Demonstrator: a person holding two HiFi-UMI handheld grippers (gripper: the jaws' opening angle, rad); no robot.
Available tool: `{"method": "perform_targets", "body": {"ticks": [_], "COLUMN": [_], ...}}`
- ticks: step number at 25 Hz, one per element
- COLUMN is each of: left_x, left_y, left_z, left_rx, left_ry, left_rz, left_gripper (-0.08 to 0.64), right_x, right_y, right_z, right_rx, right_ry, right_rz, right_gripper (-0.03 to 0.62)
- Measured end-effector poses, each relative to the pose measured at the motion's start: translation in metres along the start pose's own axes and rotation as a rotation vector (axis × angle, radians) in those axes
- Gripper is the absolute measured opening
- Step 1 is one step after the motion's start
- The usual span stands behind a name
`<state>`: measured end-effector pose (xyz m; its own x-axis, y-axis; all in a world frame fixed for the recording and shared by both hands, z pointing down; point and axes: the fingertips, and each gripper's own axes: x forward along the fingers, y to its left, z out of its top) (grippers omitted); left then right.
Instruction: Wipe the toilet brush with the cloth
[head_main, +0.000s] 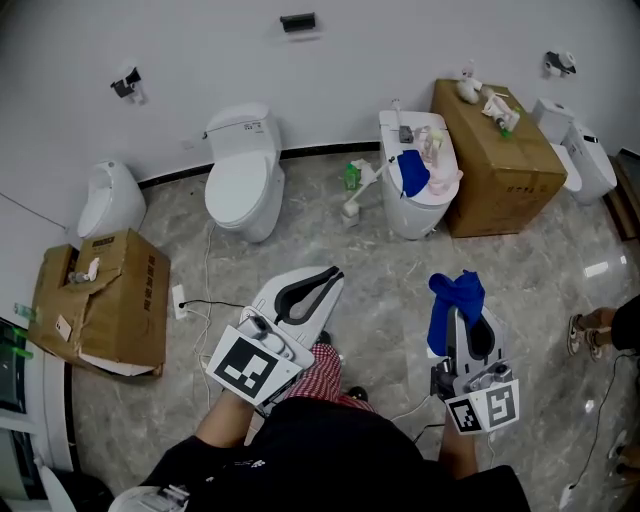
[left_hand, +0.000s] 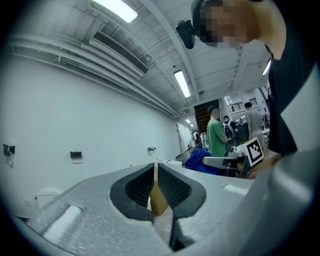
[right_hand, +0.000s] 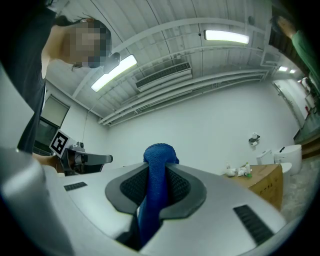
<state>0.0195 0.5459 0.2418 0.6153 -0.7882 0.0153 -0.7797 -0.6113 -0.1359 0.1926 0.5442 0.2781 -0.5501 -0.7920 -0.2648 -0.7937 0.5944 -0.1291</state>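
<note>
A blue cloth (head_main: 455, 300) is bunched in my right gripper (head_main: 458, 314), which is shut on it and held over the floor at the lower right. In the right gripper view the cloth (right_hand: 156, 172) stands up between the pads and hangs below them. My left gripper (head_main: 330, 272) is shut with nothing in it, its pads nearly touching in the left gripper view (left_hand: 155, 172). What looks like the white toilet brush (head_main: 362, 192) leans on the floor far ahead, left of a white toilet (head_main: 432, 205). Both grippers are well short of it.
Another blue cloth (head_main: 411, 172) lies on that toilet. A cardboard box (head_main: 505, 170) with small items stands to its right, a second toilet (head_main: 245, 180) at centre left, and a torn box (head_main: 105, 300) at the left. Cables run across the marble floor. People stand in the distance (left_hand: 216, 135).
</note>
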Motion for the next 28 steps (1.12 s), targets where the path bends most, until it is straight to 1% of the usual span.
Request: {"method": "perform_targets", "body": {"ticks": [6,9,15,22,25,28], "left_x": [0.013,0.023,0.044,0.065,0.070,0.074], "left_y": [0.009,0.024,0.052,0.088,0.106,0.126], "left_z": [-0.006,-0.005,-0.009,-0.020,-0.022,-0.025], "left_rx": [0.004,0.004,-0.011,-0.022,-0.032,-0.039], "left_ry": [-0.013,-0.018,-0.029,-0.010,-0.013,-0.015], "left_rz": [-0.038,-0.047,-0.086,-0.118,-0.124,-0.115], "left_gripper": [0.008,0.008,0.008,0.021,0.021,0.021], "right_x": [0.010,0.024,0.056,0.096,0.115,0.132], "right_y": [-0.003,-0.006,-0.013,-0.019,-0.019,-0.018], "right_z": [-0.005,-0.006,-0.011,-0.024,-0.027,-0.033], "right_rx": [-0.016,-0.019,-0.028,-0.022,-0.023,-0.018], "right_ry": [-0.002,0.000,0.007,0.020,0.020,0.024], "right_rz": [-0.022,-0.029,-0.042,-0.063,-0.066,-0.072], "right_gripper": [0.064,0.064,0.064,0.064,0.064,0.064]}}
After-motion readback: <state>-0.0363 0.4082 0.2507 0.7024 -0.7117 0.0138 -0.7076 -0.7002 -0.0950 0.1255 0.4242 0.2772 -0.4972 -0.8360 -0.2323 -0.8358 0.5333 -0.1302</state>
